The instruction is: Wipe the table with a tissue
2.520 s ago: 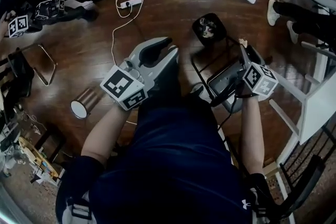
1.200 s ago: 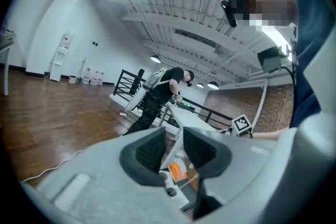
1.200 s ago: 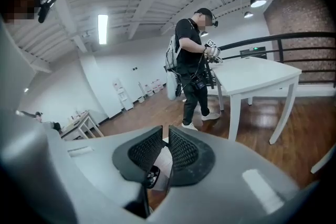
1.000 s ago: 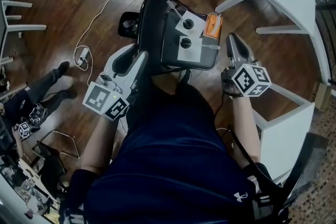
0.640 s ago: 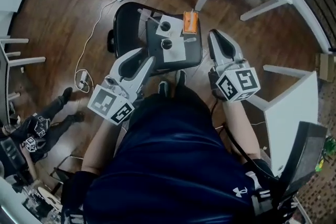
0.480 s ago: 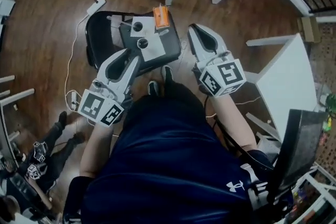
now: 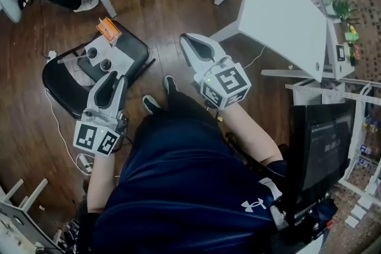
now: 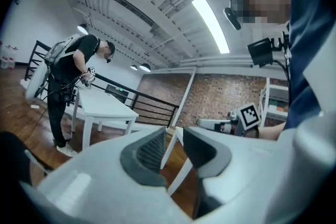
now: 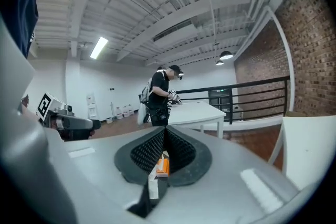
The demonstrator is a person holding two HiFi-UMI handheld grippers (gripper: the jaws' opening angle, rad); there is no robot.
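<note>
The left gripper is held slightly spread, empty; the right gripper, upper centre, is pressed together.

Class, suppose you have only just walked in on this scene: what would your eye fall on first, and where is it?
Two grey grippers with marker cubes stand out over the wooden floor: the left gripper open and empty, the right gripper just closed on nothing. Then the black chair at left bearing an orange box, and the white table at upper right.
</note>
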